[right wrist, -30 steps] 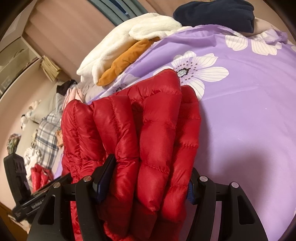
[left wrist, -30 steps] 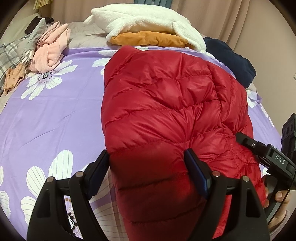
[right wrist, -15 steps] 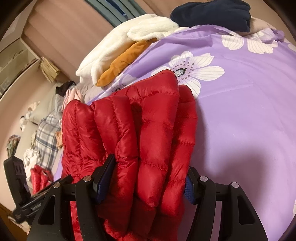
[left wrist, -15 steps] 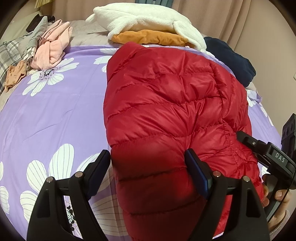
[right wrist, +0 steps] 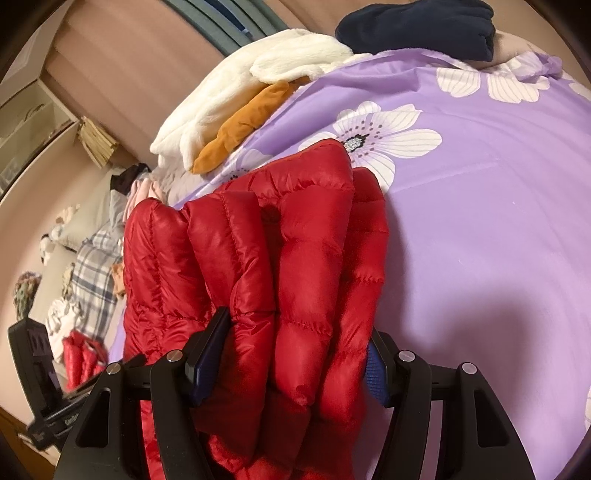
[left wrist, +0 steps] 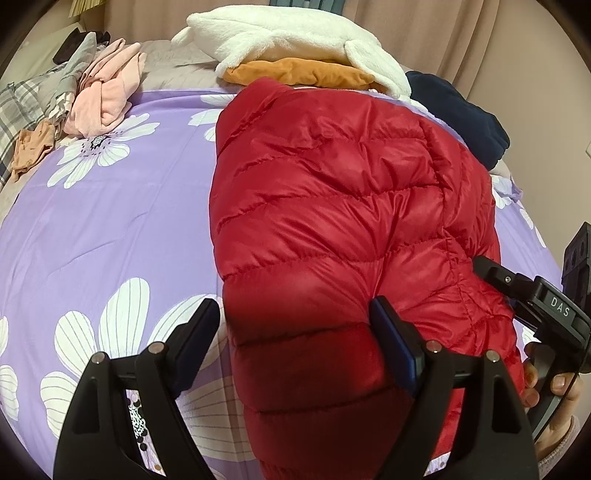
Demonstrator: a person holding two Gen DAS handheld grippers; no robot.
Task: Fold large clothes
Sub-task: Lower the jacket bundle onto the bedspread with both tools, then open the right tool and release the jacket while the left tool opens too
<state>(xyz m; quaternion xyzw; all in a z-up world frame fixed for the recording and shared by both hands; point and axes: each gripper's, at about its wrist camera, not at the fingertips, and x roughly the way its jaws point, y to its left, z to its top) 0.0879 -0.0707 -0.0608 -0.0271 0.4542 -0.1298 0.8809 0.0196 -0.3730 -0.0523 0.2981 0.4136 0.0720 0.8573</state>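
Observation:
A red puffer jacket (left wrist: 332,206) lies folded lengthwise on the purple flowered bedsheet (left wrist: 110,229). My left gripper (left wrist: 295,325) straddles its near end. The right pad presses into the padding and the left pad sits at the jacket's edge. In the right wrist view the jacket (right wrist: 295,229) is bunched into thick ridges, and my right gripper (right wrist: 291,354) is shut on that bundle with both pads sunk into it. The right gripper's body (left wrist: 535,302) and a person's fingers (left wrist: 554,384) show at the jacket's right side.
At the far end of the bed lie a white fleece (left wrist: 288,33), an orange garment (left wrist: 303,72) and a navy garment (left wrist: 458,114). Pink clothes (left wrist: 107,96) and plaid fabric (left wrist: 18,107) are heaped at the far left. Bare sheet (right wrist: 480,221) stretches right of the jacket.

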